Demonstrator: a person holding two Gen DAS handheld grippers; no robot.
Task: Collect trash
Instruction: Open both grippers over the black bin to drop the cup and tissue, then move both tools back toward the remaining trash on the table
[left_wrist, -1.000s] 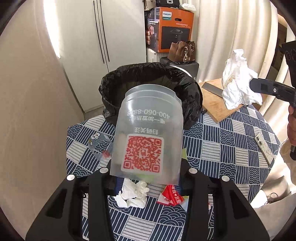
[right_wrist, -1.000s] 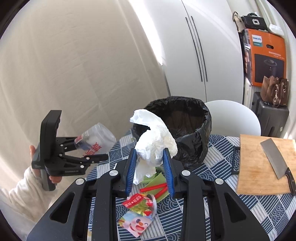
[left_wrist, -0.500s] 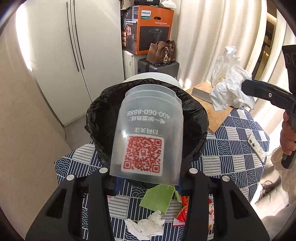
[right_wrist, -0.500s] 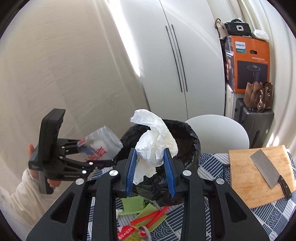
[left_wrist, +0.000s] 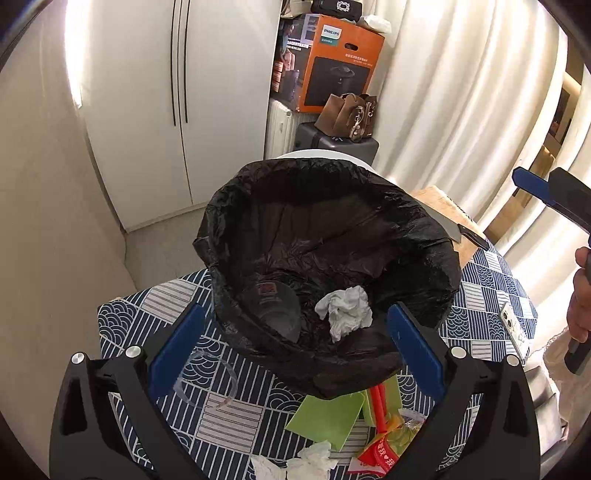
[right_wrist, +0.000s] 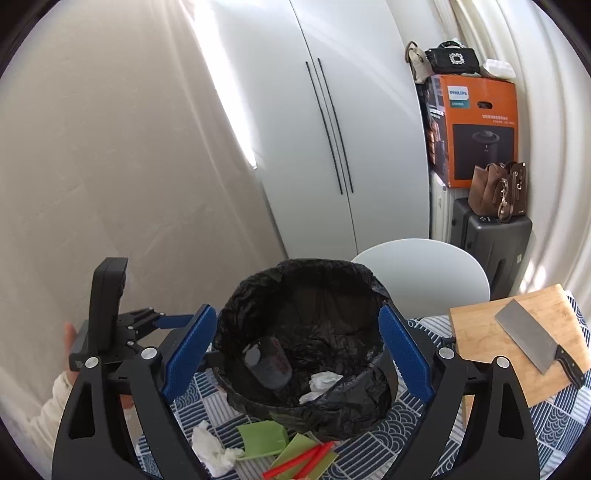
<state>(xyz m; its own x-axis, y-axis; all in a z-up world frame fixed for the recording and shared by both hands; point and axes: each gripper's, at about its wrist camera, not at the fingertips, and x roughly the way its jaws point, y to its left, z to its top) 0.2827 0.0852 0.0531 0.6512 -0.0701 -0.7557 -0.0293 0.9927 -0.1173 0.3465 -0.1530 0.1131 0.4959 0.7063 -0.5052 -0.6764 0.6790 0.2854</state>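
Left wrist view: both the left gripper (left_wrist: 291, 341) and right gripper (right_wrist: 295, 345) gape empty over the bin (left_wrist: 436, 266); next, descend squarely onto the near tissue (left_wrist: 310, 459).

I log: wooden cutting board (right_wrist: 491, 332) on the patterned bench (right_wrist: 554, 424), cleaver (right_wrist: 532, 341) lying on it; white chair (right_wrist: 424, 273) behind; orange Philips box (right_wrist: 476, 129); brown handbag (right_wrist: 496, 192) atop dark suitcase (right_wrist: 487, 240); white wardrobe (right_wrist: 332, 147).
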